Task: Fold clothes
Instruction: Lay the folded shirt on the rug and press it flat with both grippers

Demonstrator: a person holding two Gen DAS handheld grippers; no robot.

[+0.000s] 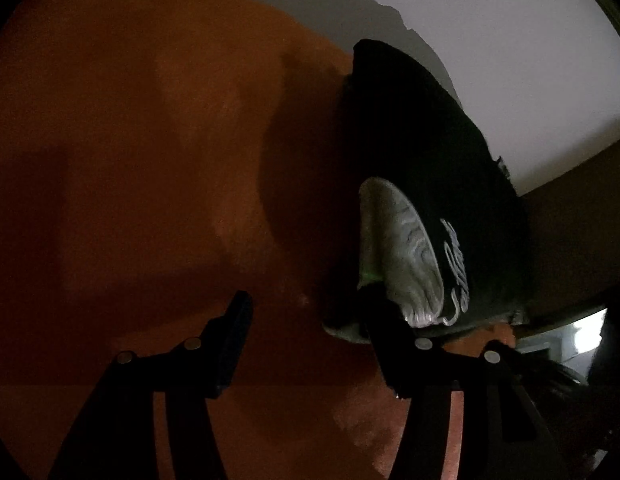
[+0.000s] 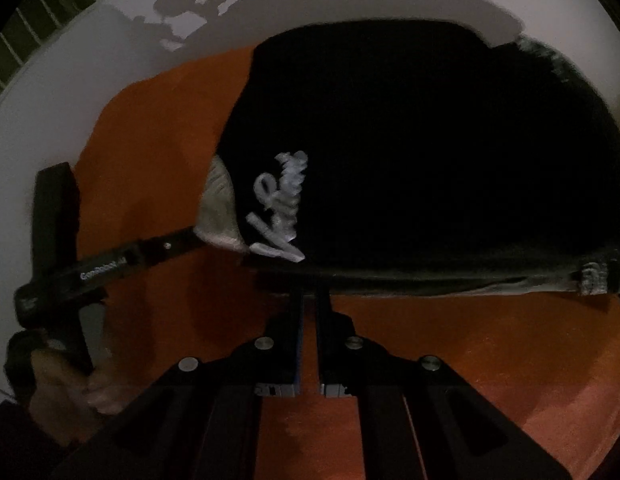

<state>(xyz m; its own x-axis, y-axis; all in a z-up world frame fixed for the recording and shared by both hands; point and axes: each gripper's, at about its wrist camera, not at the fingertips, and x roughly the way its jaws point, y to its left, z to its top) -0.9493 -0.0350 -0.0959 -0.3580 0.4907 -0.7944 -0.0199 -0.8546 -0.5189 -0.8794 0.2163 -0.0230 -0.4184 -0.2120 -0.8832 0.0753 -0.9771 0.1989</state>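
Note:
A black garment (image 2: 430, 152) with a white script logo (image 2: 280, 208) and a pale grey lining (image 2: 220, 204) hangs over an orange cloth (image 2: 158, 140). My right gripper (image 2: 309, 296) is shut on its lower hem, which runs level across the right wrist view. In the left wrist view the same garment (image 1: 422, 152) is at the right, with the grey lining (image 1: 402, 248) showing. My left gripper (image 1: 306, 312) stands open. Its right finger (image 1: 376, 320) touches the garment's edge by the lining, and only orange cloth shows between the fingers.
The orange cloth (image 1: 130, 140) covers most of the surface below. A white wall (image 1: 510, 60) lies beyond it. A person's hand (image 2: 70, 384) holds the left gripper's handle at the lower left of the right wrist view. The scene is dim.

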